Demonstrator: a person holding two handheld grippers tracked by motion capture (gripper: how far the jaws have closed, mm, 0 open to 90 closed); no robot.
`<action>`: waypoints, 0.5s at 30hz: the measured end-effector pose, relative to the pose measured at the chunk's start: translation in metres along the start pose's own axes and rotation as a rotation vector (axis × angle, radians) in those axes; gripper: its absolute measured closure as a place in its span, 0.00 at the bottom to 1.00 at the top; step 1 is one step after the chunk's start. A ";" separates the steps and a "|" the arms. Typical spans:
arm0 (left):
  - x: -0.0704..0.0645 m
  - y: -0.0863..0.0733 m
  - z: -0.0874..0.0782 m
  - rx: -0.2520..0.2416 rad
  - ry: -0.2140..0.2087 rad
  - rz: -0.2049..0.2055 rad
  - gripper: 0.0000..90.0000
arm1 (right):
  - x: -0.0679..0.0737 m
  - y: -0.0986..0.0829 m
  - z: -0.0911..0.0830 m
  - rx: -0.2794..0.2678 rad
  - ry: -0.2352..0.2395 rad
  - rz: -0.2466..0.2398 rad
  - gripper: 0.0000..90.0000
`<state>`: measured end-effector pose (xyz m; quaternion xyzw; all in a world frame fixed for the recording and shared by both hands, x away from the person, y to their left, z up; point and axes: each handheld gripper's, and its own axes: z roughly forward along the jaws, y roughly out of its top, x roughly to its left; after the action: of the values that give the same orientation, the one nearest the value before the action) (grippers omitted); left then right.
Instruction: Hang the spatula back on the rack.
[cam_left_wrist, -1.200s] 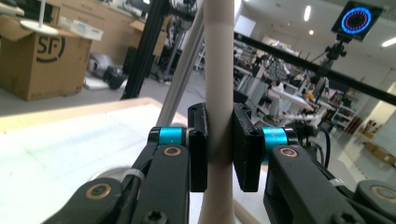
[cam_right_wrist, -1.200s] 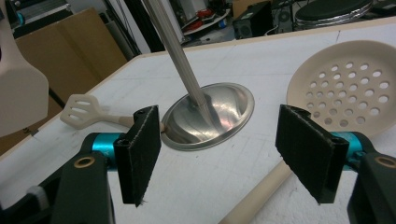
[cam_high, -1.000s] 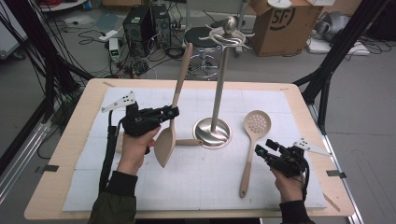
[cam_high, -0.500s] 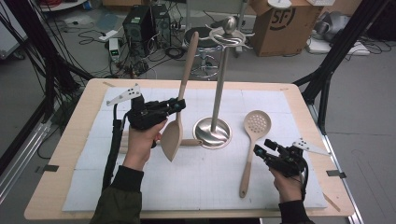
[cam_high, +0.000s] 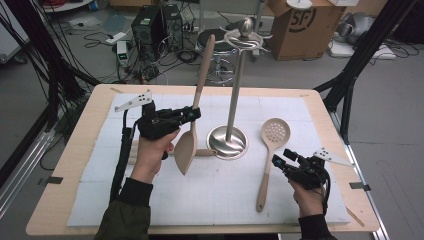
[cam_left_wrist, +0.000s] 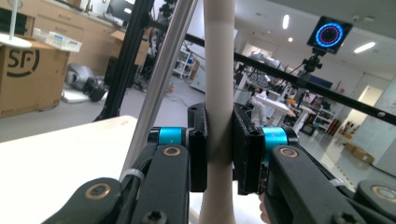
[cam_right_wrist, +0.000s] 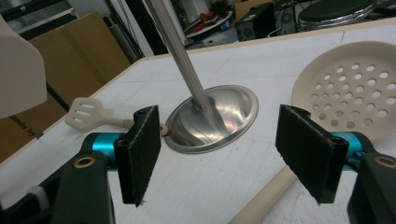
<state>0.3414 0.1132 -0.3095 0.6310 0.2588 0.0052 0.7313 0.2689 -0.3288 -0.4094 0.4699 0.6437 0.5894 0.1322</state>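
The left hand-held gripper (cam_high: 192, 114), clenched on the spatula (cam_high: 187, 150) handle, had raised it from a lean to near upright just left of the steel stand (cam_high: 228, 140), so hanging looked imminent. The right hand-held gripper (cam_high: 280, 162) rested released beside the skimmer (cam_high: 275, 132), right of the stand.

Even, bright overhead light fell on the white mat (cam_high: 150, 200) — shadows stayed soft. Ceiling strips (cam_left_wrist: 285, 21) glared in the left gripper view, while the steel base (cam_right_wrist: 219, 116) showed streaky reflections; near jaws looked slightly blurred.
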 end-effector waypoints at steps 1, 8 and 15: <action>0.001 -0.001 0.001 0.011 0.001 0.000 0.87 | 0.000 0.000 0.000 0.002 0.001 0.002 0.34; 0.002 -0.004 0.007 0.022 -0.019 -0.017 0.87 | 0.000 0.000 0.000 -0.001 -0.001 0.002 0.34; 0.003 -0.006 0.014 0.038 -0.013 -0.013 0.86 | 0.001 0.000 0.000 -0.001 0.002 -0.001 0.34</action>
<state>0.3475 0.1001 -0.3151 0.6432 0.2584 -0.0086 0.7207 0.2688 -0.3282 -0.4089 0.4689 0.6439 0.5899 0.1321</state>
